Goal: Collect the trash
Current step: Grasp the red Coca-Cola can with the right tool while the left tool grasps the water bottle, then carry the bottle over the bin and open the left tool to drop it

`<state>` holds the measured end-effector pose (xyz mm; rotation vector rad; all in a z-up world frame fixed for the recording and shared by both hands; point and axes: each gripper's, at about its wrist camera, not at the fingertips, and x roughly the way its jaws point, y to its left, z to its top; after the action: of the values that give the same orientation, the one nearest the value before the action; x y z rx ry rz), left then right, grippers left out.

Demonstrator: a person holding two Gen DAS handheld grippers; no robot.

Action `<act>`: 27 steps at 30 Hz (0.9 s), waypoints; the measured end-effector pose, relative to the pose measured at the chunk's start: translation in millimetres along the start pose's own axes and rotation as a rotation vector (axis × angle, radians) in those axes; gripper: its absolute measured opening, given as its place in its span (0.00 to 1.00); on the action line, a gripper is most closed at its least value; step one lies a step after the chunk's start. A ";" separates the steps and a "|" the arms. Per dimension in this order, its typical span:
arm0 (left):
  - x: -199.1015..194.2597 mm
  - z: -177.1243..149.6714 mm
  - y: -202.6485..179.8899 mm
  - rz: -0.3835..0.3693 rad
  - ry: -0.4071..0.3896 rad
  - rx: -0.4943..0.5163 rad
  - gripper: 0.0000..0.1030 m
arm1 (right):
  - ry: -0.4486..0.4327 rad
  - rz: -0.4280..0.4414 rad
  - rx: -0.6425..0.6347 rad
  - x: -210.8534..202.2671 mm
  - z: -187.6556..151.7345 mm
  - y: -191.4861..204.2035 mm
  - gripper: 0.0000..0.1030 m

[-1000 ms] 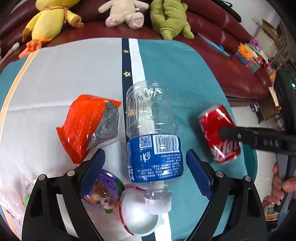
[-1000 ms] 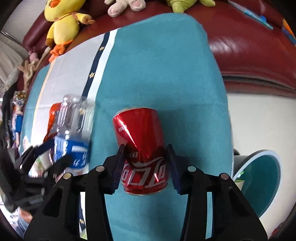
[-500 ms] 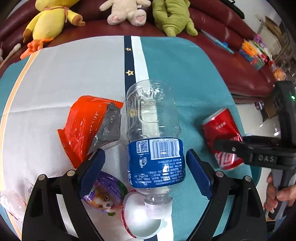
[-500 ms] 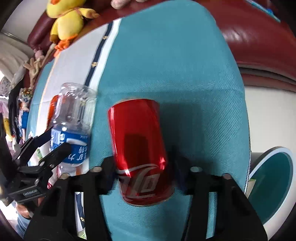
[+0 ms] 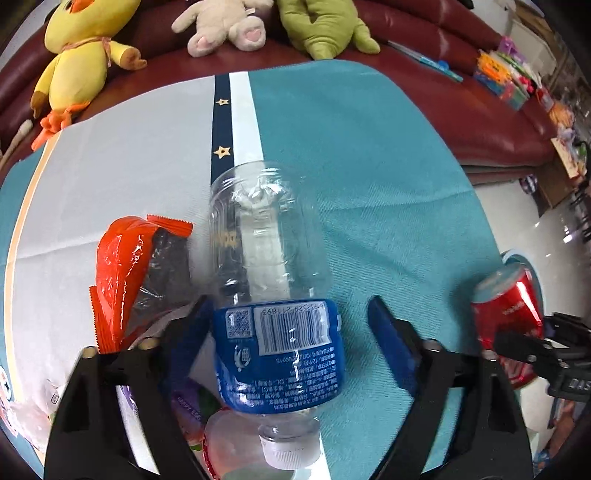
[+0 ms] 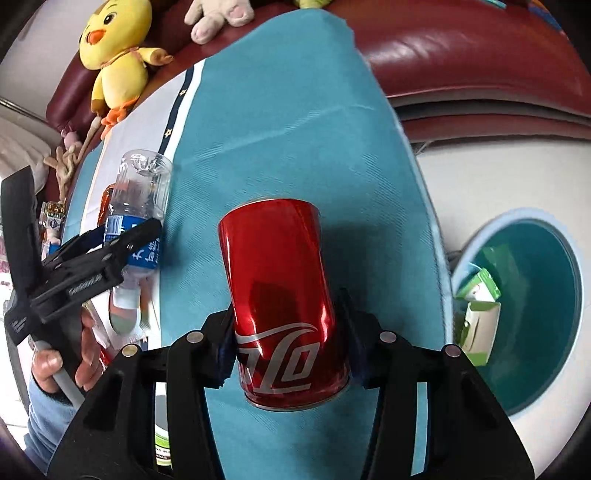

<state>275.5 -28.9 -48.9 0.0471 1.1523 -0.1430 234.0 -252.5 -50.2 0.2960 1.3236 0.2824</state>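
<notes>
Red can (image 6: 282,299) sits clamped in my right gripper (image 6: 286,354), both pads pressed on its lower sides, held above the teal cloth (image 6: 295,122) near the cloth's edge. Just past that edge I see one round teal bin (image 6: 546,314) on the floor, and in it one green and white carton (image 6: 476,314).

My left gripper (image 5: 291,332) straddles one clear bottle (image 5: 273,295) with a blue label, lying on the cloth with its cap towards me. Those jaws are closing: the left pad is at the label, the right pad stands clear of it with cloth showing between, so the bottle is between them but not gripped.

Beside the bottle lies one orange wrapper (image 5: 129,273), touching or almost touching it. Under the left finger I make out a purple packet (image 5: 188,402) and a white, red-rimmed cup (image 5: 229,454) by the cap.

Three plush toys line the red sofa (image 5: 461,103): one yellow duck (image 5: 77,62), one cream (image 5: 225,26), one green (image 5: 325,29).
</notes>
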 end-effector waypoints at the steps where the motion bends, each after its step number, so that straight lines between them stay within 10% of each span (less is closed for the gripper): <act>1: 1.2 -1.4 -2.4 0.012 -0.005 0.016 0.64 | -0.007 0.003 0.001 -1.7 -2.7 -1.6 0.45; 27: -93.6 -34.8 -67.4 -0.017 -0.149 0.194 0.64 | -0.157 0.071 0.153 -63.0 -72.0 -44.4 0.45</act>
<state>197.4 -83.5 24.9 0.1953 0.9871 -0.2686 151.4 -313.1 -25.4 0.4857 1.1832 0.2134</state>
